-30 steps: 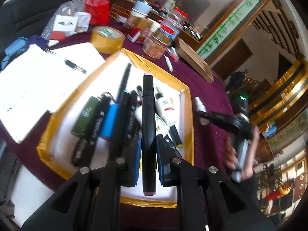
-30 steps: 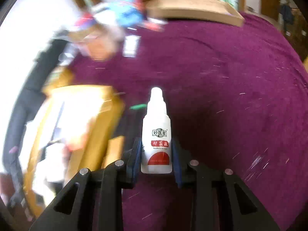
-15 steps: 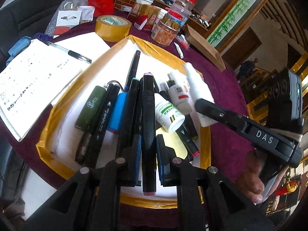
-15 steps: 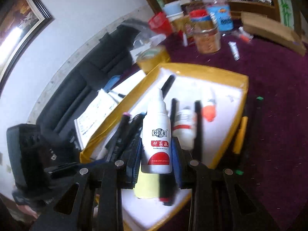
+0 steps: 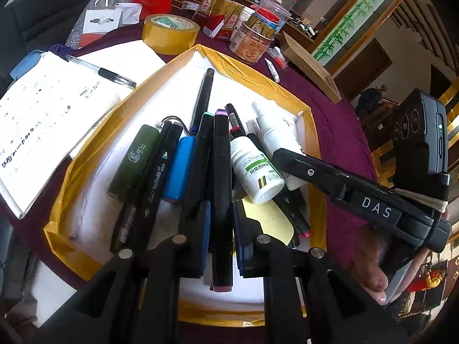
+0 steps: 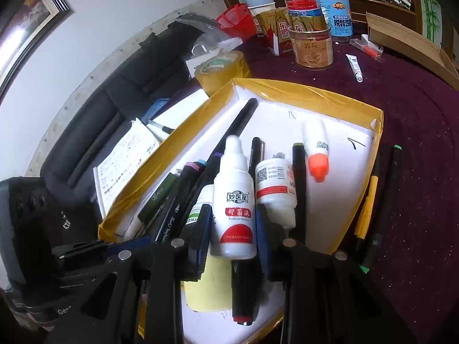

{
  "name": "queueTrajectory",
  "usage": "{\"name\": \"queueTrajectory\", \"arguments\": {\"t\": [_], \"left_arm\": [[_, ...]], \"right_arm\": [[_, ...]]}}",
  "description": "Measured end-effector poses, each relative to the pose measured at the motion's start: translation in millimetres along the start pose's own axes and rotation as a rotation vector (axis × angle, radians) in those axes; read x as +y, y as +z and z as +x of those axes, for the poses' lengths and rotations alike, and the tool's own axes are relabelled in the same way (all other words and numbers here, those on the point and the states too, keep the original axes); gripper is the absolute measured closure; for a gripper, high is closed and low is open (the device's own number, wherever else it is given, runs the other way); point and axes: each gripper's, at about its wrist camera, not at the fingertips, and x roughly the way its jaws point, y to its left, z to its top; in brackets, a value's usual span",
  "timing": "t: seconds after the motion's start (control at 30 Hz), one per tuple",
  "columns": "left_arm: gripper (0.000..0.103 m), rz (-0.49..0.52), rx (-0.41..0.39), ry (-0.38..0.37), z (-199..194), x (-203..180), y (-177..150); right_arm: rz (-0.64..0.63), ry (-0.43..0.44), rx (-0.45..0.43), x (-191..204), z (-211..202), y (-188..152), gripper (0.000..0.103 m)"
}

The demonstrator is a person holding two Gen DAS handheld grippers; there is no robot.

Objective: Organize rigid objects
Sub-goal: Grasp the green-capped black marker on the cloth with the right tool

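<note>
A white tray with yellow taped rim point(image 5: 315, 149) point(image 6: 315, 94) holds several markers, pens and small bottles. My left gripper point(image 5: 221, 229) is shut on a black marker with a purple cap point(image 5: 221, 177), low over the pile of markers. My right gripper point(image 6: 233, 229) is shut on a white dropper bottle with a red label point(image 6: 234, 200) and holds it just above the tray's near end. The right gripper also shows in the left wrist view point(image 5: 289, 160), beside a green-labelled white bottle point(image 5: 255, 172).
A notebook with a pen point(image 5: 43, 114), a yellow tape roll point(image 5: 169, 33), jars and boxes point(image 5: 255, 40) and a cardboard box point(image 5: 309, 68) stand around the tray on the purple cloth point(image 6: 416, 143). Pens point(image 6: 381, 195) lie right of the tray.
My right gripper has carried the white bottle from over the purple cloth to over the tray and lowered it. My left gripper has come closer to the markers, still holding the black marker.
</note>
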Motion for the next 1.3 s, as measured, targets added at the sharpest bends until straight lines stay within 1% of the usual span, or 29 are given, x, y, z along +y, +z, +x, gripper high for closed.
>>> {"name": "queueTrajectory", "arguments": {"t": [0.13,0.27,0.3,0.33,0.37,0.4,0.47,0.57,0.67,0.77,0.83,0.9,1.0,1.03,1.1,1.2,1.3], "left_arm": [[0.090,0.017,-0.011,0.019,1,-2,0],[0.087,0.035,-0.016,0.039,1,-5,-2],[0.082,0.041,-0.019,0.043,0,-6,-2],[0.074,0.045,-0.024,0.044,-1,-7,-3],[0.070,0.047,-0.030,0.044,-3,-7,-3],[0.067,0.053,-0.041,0.045,-6,-9,-4],[0.067,0.068,-0.052,0.055,-11,-11,-6],[0.067,0.082,-0.081,0.059,-21,-18,-10],[0.067,0.113,-0.121,0.068,-32,-32,-14],[0.067,0.155,-0.135,0.045,-37,-49,-18],[0.067,0.179,-0.136,0.033,-37,-61,-21],[0.067,0.205,-0.135,0.041,-35,-72,-23],[0.067,0.239,-0.130,0.065,-31,-87,-28],[0.067,0.245,-0.129,0.072,-30,-90,-30],[0.067,0.253,-0.129,0.087,-30,-94,-32],[0.067,0.270,-0.144,0.127,-29,-97,-35],[0.067,0.278,-0.150,0.146,-29,-99,-37]], "right_arm": [[0.000,-0.015,0.009,1,0,1,0.076],[0.025,0.003,0.018,-2,-3,0,0.074],[0.024,0.013,0.012,-2,-6,-1,0.071],[0.018,0.020,0.001,-2,-11,-2,0.069],[0.010,0.028,-0.014,-1,-17,-4,0.065],[0.001,0.037,-0.028,-1,-24,-6,0.065],[-0.016,0.062,-0.062,-2,-42,-10,0.065],[-0.006,0.056,-0.114,-14,-69,-15,0.065],[0.057,0.043,-0.165,-41,-98,-19,0.065],[0.130,0.019,-0.192,-68,-113,-24,0.065],[0.204,0.013,-0.187,-89,-111,-29,0.065],[0.250,0.000,-0.170,-103,-101,-35,0.065],[0.299,-0.042,-0.117,-117,-80,-37,0.065],[0.314,-0.071,-0.092,-120,-69,-36,0.065],[0.310,-0.105,-0.064,-122,-56,-35,0.068],[0.284,-0.146,-0.024,-118,-37,-29,0.072],[0.245,-0.185,0.002,-109,-22,-24,0.075]]}}
